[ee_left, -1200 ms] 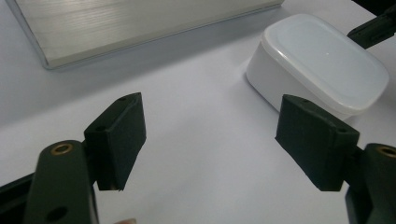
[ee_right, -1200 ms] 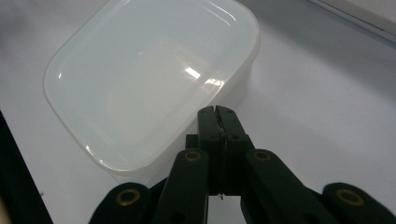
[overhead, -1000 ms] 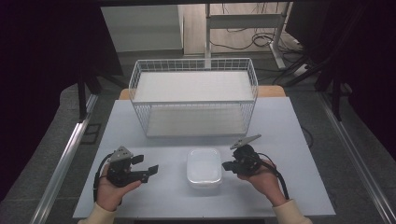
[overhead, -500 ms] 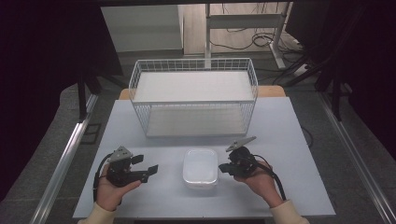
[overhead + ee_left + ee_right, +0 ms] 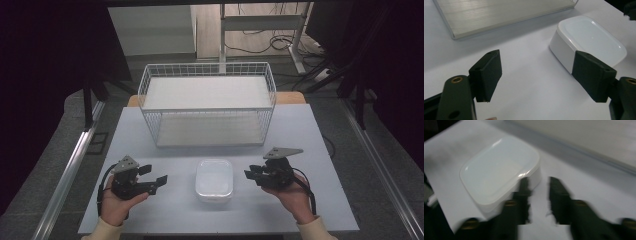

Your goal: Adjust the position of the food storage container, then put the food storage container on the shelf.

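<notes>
White lidded container lying flat at lower centre of the frame on the pale tabletop, lid on, nothing touching it. White wire basket at upper centre, well apart from the container.

Left claw at lower left, jaws spread wide, empty, near the container's left side. Right claw at lower right, jaws parted by a narrow gap, empty, just beside the container's right edge; right gripper view motion-blurred.

Probable step: approach for a grasp on the container. Recommended: widen the right jaws before contact, square them to the container's side wall, close below the lid rim to avoid popping the lid or sliding the container across the smooth surface.
</notes>
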A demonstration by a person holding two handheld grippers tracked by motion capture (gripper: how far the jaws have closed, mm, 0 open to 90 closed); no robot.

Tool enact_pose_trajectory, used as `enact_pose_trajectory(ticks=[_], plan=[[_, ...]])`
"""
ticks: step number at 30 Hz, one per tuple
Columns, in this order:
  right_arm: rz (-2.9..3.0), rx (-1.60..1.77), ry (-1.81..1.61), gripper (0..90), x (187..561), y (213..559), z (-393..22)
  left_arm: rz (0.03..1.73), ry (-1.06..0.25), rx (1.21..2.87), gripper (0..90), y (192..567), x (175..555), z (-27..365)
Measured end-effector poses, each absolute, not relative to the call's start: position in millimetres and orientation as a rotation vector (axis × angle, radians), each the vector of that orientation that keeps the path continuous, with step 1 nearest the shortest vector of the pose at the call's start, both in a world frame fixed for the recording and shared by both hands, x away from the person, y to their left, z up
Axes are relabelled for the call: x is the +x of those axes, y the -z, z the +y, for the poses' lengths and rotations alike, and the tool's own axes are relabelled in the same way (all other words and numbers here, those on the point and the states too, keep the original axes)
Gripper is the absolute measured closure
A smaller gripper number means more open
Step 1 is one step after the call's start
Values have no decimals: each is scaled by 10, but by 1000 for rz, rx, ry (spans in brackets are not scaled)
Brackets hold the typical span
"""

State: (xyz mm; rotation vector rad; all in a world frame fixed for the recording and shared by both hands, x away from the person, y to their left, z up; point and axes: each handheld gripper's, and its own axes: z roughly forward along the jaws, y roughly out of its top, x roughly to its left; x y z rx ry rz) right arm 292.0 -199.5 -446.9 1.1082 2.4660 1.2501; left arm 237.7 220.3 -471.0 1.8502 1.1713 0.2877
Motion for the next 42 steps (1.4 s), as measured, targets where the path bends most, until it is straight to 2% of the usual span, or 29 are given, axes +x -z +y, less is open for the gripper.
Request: enact_pose_trajectory(ticks=[3,6,11,16,30,42], plan=[[2404,1181,-1356,371,2898,4496,-2094,1162,-276,1855,235,4675,2362,2171],[2397,1193,-1368,312,2905,4518,-2091,1172,-251,1861,234,4673,2365,2158],[2415,1172,-1365,268,2884,4535,-2035,1191,-225,1852,236,4686,2373,2168],[2424,1182,-1363,237,2884,4547,-1995,1183,-219,1845,236,4659,2359,2153],[2397,1207,-1441,243,2912,4451,-1805,1186,-201,1833,238,4513,2468,2082],[2397,1269,-1456,268,2998,4403,-1607,1198,-42,1811,239,4501,2643,1871]])
